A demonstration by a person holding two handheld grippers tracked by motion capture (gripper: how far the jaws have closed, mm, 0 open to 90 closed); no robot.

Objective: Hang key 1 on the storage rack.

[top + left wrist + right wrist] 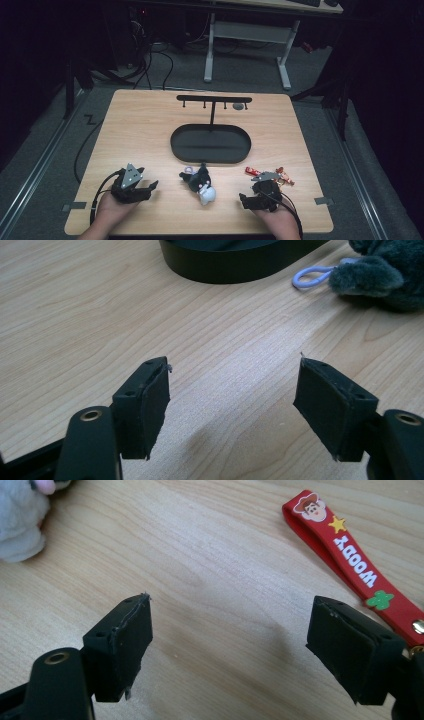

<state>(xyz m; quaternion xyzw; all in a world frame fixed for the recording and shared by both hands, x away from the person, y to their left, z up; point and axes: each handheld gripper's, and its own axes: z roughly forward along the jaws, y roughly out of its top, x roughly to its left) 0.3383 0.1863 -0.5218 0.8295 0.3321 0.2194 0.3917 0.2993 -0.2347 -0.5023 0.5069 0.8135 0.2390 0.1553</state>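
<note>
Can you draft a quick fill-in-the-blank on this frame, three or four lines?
1. Both grippers, left and right, have their jaws ____.
2. The strap beside the right gripper is coloured ____.
3. The plush toy lies between the two ____.
4. The black hook rack rises from an oval ____.

Missing words: open; red; grippers; tray

A wooden table stands on grey carpet. Beyond it sits a white-legged desk, with dark cables trailing beneath.
</note>
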